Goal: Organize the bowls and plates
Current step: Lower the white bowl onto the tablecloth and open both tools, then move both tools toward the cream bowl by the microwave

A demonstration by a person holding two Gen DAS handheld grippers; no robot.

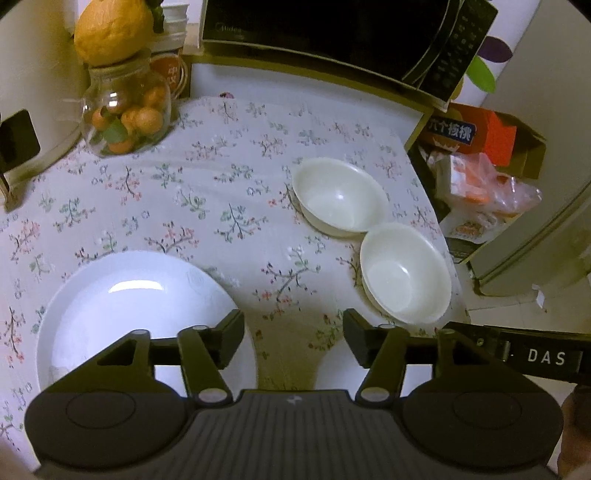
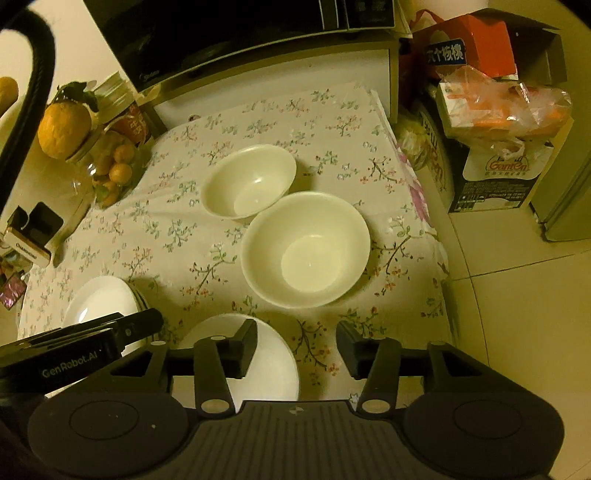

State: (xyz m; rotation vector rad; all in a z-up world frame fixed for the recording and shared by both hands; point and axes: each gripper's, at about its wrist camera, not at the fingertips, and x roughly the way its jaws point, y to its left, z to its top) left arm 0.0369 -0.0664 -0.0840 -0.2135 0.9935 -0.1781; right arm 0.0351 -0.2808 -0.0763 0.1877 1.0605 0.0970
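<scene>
My left gripper (image 1: pixel 293 328) hangs open over the flowered tablecloth with nothing between its fingers. Its left finger is above the rim of a large white plate (image 1: pixel 129 295). Two cream bowls (image 1: pixel 340 195) (image 1: pixel 404 278) stand rim to rim at the right. In the right wrist view my right gripper (image 2: pixel 297 332) is open too, above bare cloth, and its left finger overlaps a second white plate (image 2: pixel 269 365). The nearer bowl (image 2: pixel 306 251) and the farther bowl (image 2: pixel 251 184) lie ahead of it. The first plate (image 2: pixel 103 299) shows at the left, behind the left gripper's finger (image 2: pixel 147 325).
A glass jar of small oranges (image 1: pixel 125 118) with a big yellow citrus fruit on top stands at the far left corner. A black microwave (image 1: pixel 332 33) sits behind the table. Boxes and plastic bags (image 2: pixel 498 110) crowd the floor past the table's right edge (image 2: pixel 424 221).
</scene>
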